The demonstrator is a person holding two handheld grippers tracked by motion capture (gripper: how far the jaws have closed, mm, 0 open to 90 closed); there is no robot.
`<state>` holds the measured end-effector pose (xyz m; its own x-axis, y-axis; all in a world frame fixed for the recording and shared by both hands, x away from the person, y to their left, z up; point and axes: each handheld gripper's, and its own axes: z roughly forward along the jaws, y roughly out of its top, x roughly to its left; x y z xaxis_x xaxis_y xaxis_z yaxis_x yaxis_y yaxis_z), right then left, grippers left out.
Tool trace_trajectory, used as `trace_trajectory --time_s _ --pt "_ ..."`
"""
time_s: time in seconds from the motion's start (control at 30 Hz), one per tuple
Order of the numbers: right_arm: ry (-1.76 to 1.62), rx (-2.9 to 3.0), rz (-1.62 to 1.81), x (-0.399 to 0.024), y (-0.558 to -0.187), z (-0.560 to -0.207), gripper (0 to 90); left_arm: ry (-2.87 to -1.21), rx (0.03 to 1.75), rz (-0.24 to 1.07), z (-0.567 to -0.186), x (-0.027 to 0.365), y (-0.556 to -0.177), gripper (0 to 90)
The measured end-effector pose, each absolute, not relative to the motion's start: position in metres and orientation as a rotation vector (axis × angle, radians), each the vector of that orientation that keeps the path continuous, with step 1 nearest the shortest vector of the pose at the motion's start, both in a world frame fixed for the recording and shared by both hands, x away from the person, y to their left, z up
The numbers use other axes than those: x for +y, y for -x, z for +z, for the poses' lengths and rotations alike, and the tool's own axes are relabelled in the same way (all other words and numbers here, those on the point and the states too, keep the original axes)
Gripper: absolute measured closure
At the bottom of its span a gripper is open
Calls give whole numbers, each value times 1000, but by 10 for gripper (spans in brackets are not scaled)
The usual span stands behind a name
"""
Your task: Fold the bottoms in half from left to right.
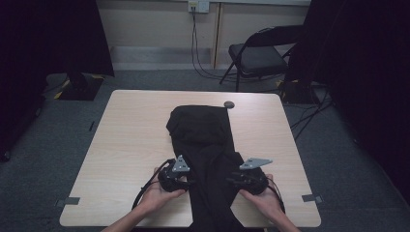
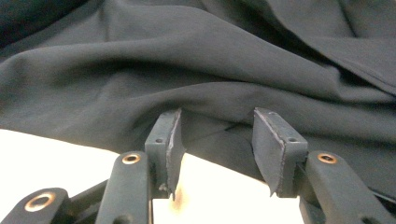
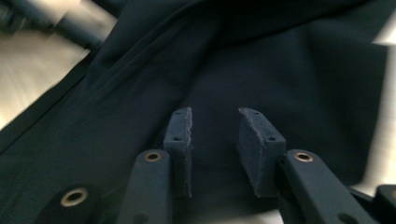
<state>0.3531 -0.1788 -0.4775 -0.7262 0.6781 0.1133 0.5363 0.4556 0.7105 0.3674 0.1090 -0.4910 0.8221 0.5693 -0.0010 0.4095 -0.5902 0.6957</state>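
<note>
**Both tongs poised at the edges of a dark garment**

Grey carpet, a folding chair (image 1: 256,55) by the far wall and black drapes surround a pale wooden worktop (image 1: 130,140) in the high view. On it a black garment (image 1: 205,145) lies lengthwise down the middle, bunched and partly doubled over at its far end, with its near end running off the front edge toward the person. A small dark round object (image 1: 229,104) sits near the far edge, just beyond the cloth. The left tongs (image 1: 175,178) sit at the garment's left margin and the right tongs (image 1: 247,179) at its right margin, each carried in a hand.

From the left gripper view, the left tongs (image 2: 219,149) are spread, their pads level with the hem where the garment (image 2: 196,74) meets the bright worktop (image 2: 56,158); nothing lies between them yet.

From the right gripper view, the right tongs (image 3: 217,149) are also spread, hovering over smooth cloth (image 3: 261,70) with no fold pinched; a strip of worktop (image 3: 32,79) shows at the left.

Judging by this, the work seems early: the cloth is laid out but rumpled, neither side is gripped, and the grasping and any folding or straightening remain.
</note>
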Motion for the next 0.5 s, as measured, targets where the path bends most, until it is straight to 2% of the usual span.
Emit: trace_trajectory --time_s 0.2,0.37,0.5 --pt "-1024 2568 1032 -168 -359 -487 610 -2276 756 292 -490 113 -375 534" --pt "-974 2600 1071 -176 -342 -483 554 -2286 763 293 -490 115 -372 534" --pt "-886 2633 1113 -167 -332 -481 522 -2275 751 284 -491 117 -372 533"
